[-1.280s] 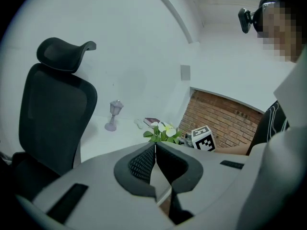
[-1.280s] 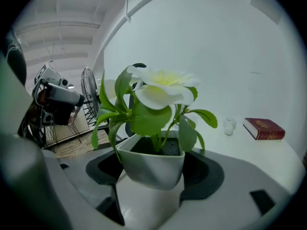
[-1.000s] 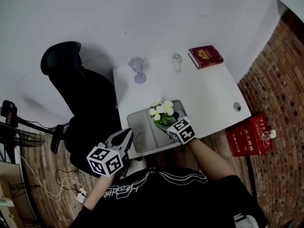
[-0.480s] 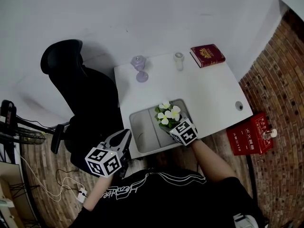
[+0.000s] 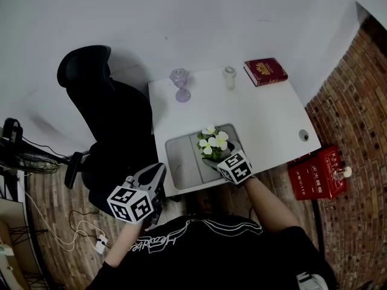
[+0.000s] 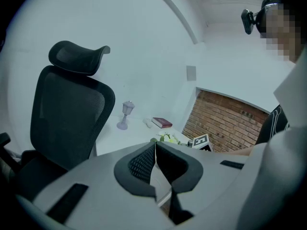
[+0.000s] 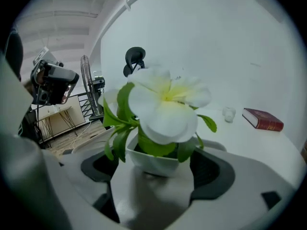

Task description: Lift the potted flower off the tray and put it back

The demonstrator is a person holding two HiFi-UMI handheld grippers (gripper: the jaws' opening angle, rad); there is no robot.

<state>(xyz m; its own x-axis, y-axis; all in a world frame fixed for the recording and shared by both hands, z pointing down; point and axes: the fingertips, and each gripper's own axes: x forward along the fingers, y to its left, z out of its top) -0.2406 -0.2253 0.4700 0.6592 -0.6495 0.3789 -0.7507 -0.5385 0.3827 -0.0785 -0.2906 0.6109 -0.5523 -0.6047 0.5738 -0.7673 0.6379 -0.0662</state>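
A white pot with green leaves and white flowers (image 5: 213, 144) stands in the right half of the grey tray (image 5: 181, 165) at the white table's near edge. My right gripper (image 5: 216, 157) reaches in from the near side. Its jaws have just been opening, and the pot (image 7: 153, 161) stands between the dark pads (image 7: 213, 171) with a small gap on each side. My left gripper (image 5: 158, 173) hangs off the table's near left corner, shut on nothing, and in the left gripper view its pads (image 6: 144, 162) meet at the tips.
A black office chair (image 5: 103, 113) stands left of the table (image 5: 266, 119). At the table's far edge are a purple lantern-shaped ornament (image 5: 179, 84), a small glass (image 5: 229, 76) and a red book (image 5: 265, 71). A red box (image 5: 317, 171) lies on the floor at the right.
The pot and the right gripper stay together in the tray's right half. The whole view has shifted a little. The left gripper hangs where it was.
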